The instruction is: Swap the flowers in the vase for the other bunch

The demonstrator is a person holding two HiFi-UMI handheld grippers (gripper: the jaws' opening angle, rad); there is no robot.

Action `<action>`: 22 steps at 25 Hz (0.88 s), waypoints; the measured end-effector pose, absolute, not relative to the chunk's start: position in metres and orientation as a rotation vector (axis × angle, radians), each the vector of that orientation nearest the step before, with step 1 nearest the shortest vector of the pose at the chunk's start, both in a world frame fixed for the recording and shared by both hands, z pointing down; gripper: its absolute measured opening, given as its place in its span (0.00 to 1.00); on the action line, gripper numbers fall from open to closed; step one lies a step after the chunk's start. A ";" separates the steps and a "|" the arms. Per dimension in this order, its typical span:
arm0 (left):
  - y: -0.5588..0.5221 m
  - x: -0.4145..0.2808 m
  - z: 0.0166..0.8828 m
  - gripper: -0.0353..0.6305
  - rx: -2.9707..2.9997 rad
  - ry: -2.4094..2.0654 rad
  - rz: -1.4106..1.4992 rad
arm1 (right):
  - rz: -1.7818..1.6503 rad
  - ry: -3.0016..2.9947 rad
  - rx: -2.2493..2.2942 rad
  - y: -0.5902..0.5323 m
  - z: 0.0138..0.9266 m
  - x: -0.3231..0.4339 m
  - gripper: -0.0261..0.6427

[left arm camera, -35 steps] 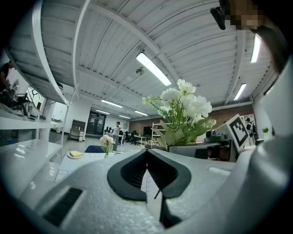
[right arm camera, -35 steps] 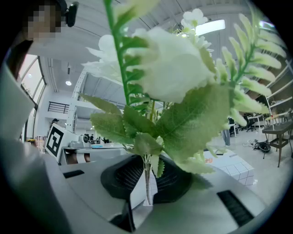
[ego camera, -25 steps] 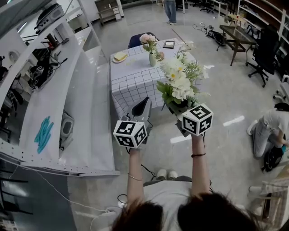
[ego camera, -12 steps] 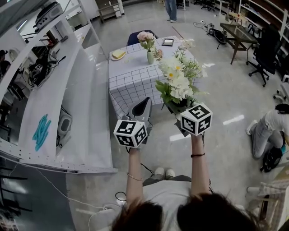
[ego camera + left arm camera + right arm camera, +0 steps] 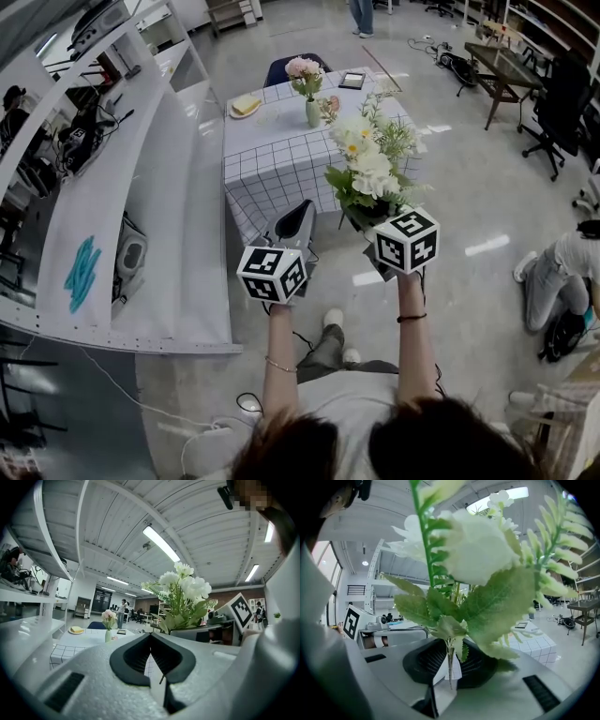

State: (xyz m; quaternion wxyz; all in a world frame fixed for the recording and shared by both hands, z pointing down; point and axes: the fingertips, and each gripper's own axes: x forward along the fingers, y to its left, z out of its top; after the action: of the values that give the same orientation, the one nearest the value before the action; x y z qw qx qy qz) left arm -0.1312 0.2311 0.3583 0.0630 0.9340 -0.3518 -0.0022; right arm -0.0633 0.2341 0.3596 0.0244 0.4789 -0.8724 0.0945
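The person stands well short of the small worktop [image 5: 272, 169], draped in a white cloth with a dark grid, and carries both tools out in front at much the same height.

The right tool [image 5: 367, 223] has its jaws closed most of the way onto the thin green stems of a bunch of white artificial flowers with green leaves [image 5: 368, 167]. In the right gripper view the stems run straight down between the ribbed pads, and the blooms stand upright above. Gripping low on the stems with the heads up looks deliberate. It spares the petals and keeps the white bunch turned the way it would have to enter a vase.

The left tool [image 5: 302, 208] is fully closed, pads meeting with nothing between them (its own view shows only the room beyond the tips). It is probably being kept free to pull out the old flowers, and it would have to open first.

Toward the far side of the worktop a slim pale-green vase [image 5: 316, 114] stands upright with the pink flowers [image 5: 304, 67] in it, so the swap itself has not begun. A plate carrying something yellow [image 5: 247, 109] sits to the vase's left, apart from it and out of the likely path.
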 end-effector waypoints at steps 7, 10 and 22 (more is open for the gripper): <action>0.192 -0.118 0.377 0.07 2.800 -1.041 0.035 | 0.349 -2.673 1.464 0.193 0.380 -0.056 0.12; 0.169 -0.114 0.382 0.07 2.792 -1.033 0.047 | 0.375 -2.663 1.473 0.170 0.386 -0.051 0.12; 0.072 -0.097 0.387 0.07 2.793 -0.978 0.067 | 0.400 -2.646 1.518 0.081 0.387 -0.032 0.12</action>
State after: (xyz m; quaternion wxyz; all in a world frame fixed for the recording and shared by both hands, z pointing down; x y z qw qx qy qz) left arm -0.0974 0.0721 0.3868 0.0909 0.9397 -0.3290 0.0225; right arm -0.0321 0.0813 0.3872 0.0324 0.4933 -0.8595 0.1300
